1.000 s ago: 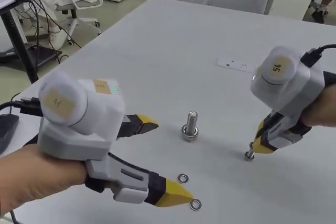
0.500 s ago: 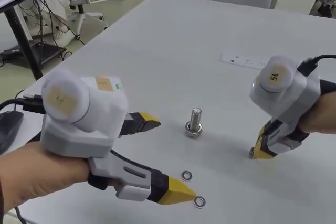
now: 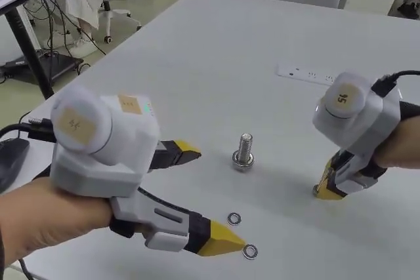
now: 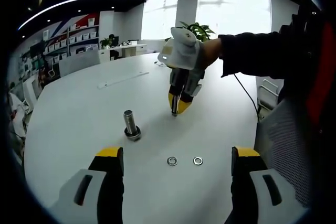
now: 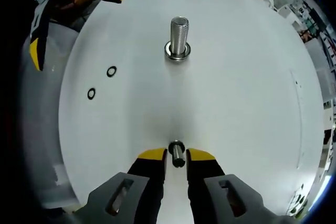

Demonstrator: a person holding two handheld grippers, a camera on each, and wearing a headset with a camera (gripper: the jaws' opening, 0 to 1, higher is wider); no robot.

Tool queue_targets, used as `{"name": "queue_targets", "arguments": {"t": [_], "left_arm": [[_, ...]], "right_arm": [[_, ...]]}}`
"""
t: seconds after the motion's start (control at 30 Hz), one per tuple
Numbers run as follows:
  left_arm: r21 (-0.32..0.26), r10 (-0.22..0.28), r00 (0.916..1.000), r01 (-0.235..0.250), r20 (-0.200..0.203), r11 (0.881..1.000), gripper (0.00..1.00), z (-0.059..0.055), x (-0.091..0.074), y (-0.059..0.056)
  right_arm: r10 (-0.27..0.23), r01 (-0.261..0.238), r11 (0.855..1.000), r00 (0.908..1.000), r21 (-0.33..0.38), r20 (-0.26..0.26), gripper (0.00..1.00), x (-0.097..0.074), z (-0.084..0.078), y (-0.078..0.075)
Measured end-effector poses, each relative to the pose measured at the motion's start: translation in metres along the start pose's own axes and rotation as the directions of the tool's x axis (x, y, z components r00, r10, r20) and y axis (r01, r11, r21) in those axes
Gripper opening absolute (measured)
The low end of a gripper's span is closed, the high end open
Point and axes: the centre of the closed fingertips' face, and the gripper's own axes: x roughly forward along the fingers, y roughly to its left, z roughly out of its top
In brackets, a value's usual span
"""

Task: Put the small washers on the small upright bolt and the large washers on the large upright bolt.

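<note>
1. The white bench (image 3: 216, 50) is the biggest thing here; everything sits on it.
2. The left gripper (image 3: 220, 199) is low on the near left side in the head view; its jaws are wide apart and hold nothing; bare bench shows between the two yellow tips.
3. The right gripper (image 3: 325, 189) is on the right side, tipped down so its yellow tips reach the bench; its jaws are narrow and pinch the small bolt.
4. A white socket strip (image 3: 303, 75) lies flat on the far part of the bench, well apart from both bolts.
5. The large bolt (image 3: 243, 149) stands upright near the middle of the bench, between the two grippers and touching neither; a wide ring sits around its foot (I cannot tell if it is a washer or part of the bolt).
6. The small bolt (image 5: 176, 152) stands upright between the right jaws with its foot on the bench; it is well apart from the large bolt.
7. Two small washers lie flat on the bench, near each other but not touching; they are on neither bolt; one washer (image 3: 250, 251) is just beside the lower tip of the left gripper; the other washer (image 3: 234, 218) lies a bit closer to the large bolt.
</note>
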Motion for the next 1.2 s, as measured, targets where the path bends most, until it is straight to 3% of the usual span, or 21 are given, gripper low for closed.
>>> {"name": "queue_targets", "arguments": {"t": [0.67, 1.2], "left_arm": [[0.007, -0.012, 0.9999, 0.012, -0.001, 1.0, 0.84, -0.001, 0.001, -0.002], [0.017, -0.022, 0.9998, 0.022, -0.002, 1.0, 0.84, -0.001, 0.002, -0.005]], "right_arm": [[-0.028, 0.028, 0.999, 0.9996, 0.045, 0.007, 0.21, -0.012, -0.022, 0.002], [-0.035, 0.034, 0.996, 0.9993, 0.087, 0.014, 0.25, -0.018, -0.039, 0.024]]}}
